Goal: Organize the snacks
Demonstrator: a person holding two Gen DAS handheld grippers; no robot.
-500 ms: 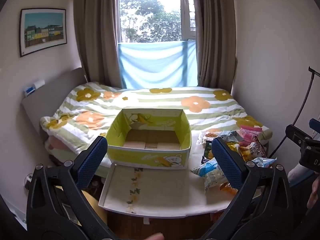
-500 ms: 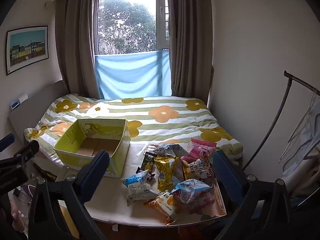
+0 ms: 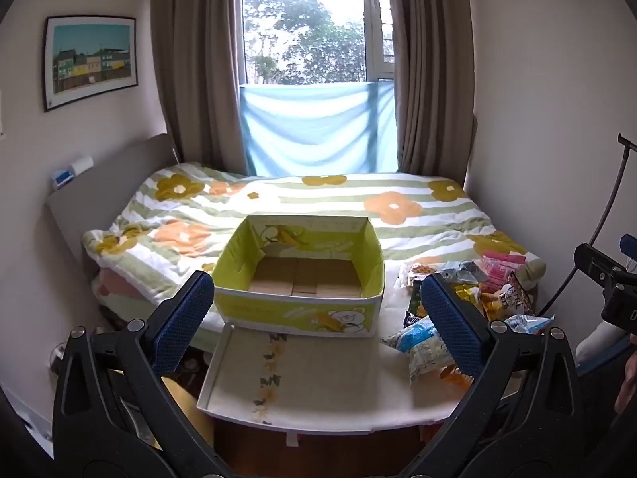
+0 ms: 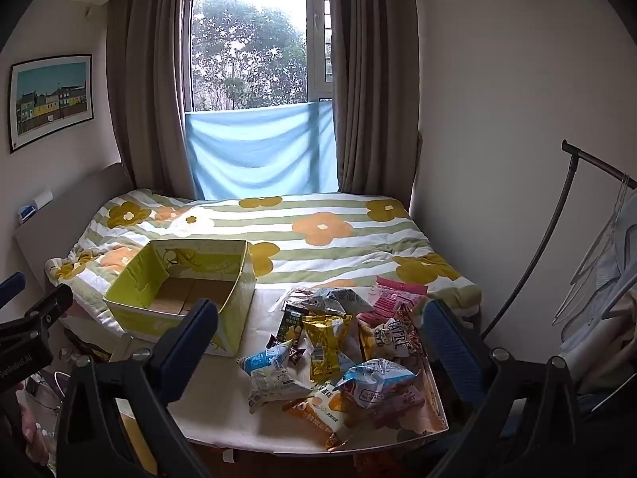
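An empty yellow-green cardboard box point(image 3: 298, 306) with a bear print stands on a white tray table point(image 3: 318, 374), at its far left; it also shows in the right wrist view point(image 4: 139, 318). A heap of snack bags point(image 4: 342, 354) lies on the table's right half, and shows at the right in the left wrist view point(image 3: 469, 298). My left gripper point(image 3: 316, 322) is open and empty, held back from the table facing the box. My right gripper point(image 4: 318, 342) is open and empty, held back from the table facing the snack heap.
The table point(image 4: 223, 418) stands at the foot of a bed with a flowered striped quilt point(image 4: 310, 235). A window with curtains is behind. A clothes rack point(image 4: 573, 207) stands at the right wall.
Both views are nearly the same; both grippers stay open and have barely moved.
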